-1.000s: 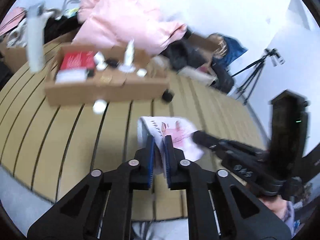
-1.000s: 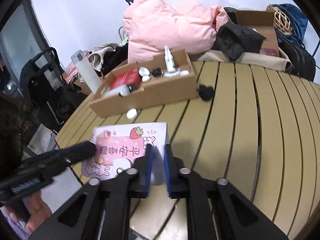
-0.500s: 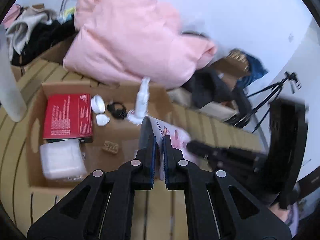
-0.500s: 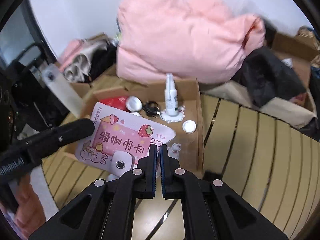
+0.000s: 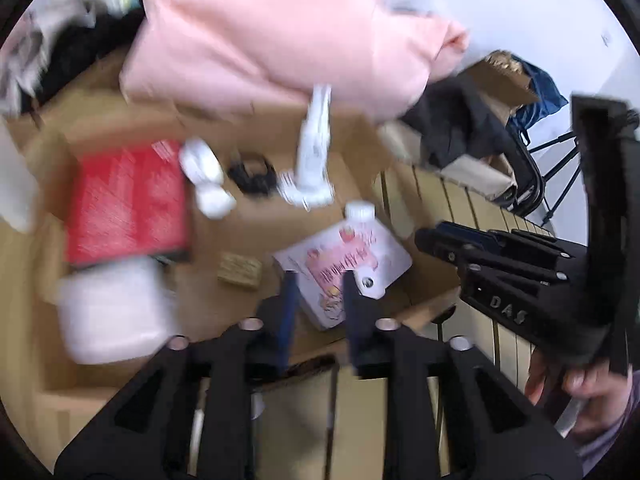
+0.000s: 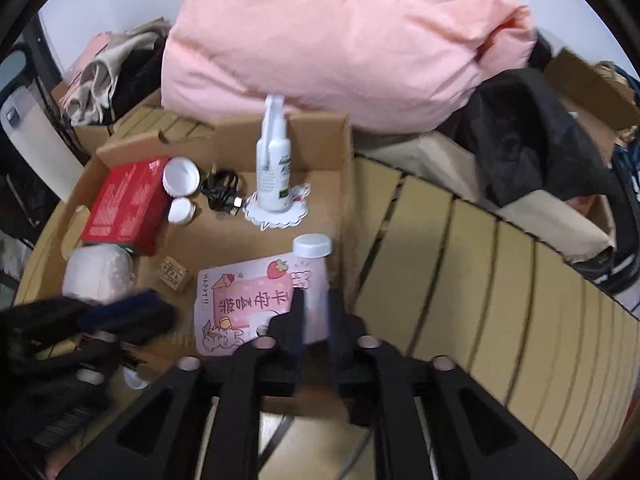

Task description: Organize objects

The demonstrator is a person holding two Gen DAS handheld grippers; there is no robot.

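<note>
Both grippers have let go of the pink pouch (image 6: 248, 304); it now lies inside the cardboard box (image 6: 344, 168); left gripper (image 5: 316, 300) and right gripper (image 6: 316, 312) fingers are spread.

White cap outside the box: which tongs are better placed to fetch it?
Probably left. The white cap lies by the box's front wall, beside the left tongs; the right tongs hover over the pouch, farther right.

Shallow brown cardboard box (image 6: 344, 152) on the slatted wooden counter (image 6: 460, 272). Inside: flat pink illustrated pouch (image 6: 248, 300) at front right; white spray bottle (image 6: 274, 172) upright behind it; red rectangular carton (image 6: 128, 204) at left. Pink padded jacket (image 6: 340, 36) lies behind the box.
</note>
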